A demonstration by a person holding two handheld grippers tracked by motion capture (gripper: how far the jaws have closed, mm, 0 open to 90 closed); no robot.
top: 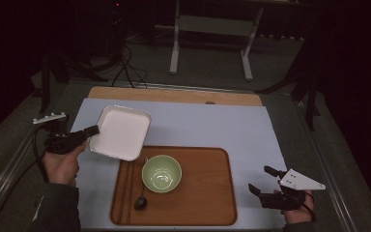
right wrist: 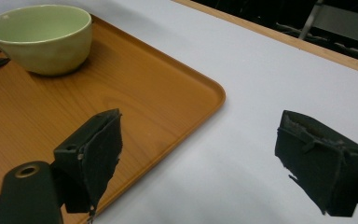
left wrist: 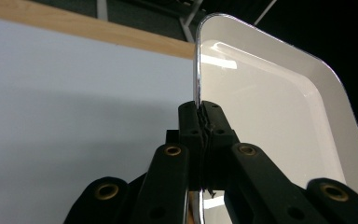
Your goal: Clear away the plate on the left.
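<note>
A white square plate (top: 121, 132) hangs tilted above the table's left side, partly over the wooden tray's (top: 207, 193) far left corner. My left gripper (top: 92, 133) is shut on the plate's left rim. In the left gripper view the jaws pinch the thin rim of the plate (left wrist: 265, 107) at my left gripper (left wrist: 204, 122). A light green bowl (top: 161, 173) sits on the tray, with a dark spoon (top: 141, 200) and chopsticks (top: 124, 191) to its left. My right gripper (top: 265, 180) stands open by the tray's right edge, with nothing between its pads (right wrist: 100, 149). The bowl (right wrist: 39, 37) shows far left there.
A pale blue mat (top: 241, 130) covers the table, with a bare wooden strip (top: 174, 95) along the far edge. Beyond the table stand a white frame (top: 210, 34) and cables on a dark floor. The tray (right wrist: 135, 98) lies left of my right gripper (right wrist: 209, 158).
</note>
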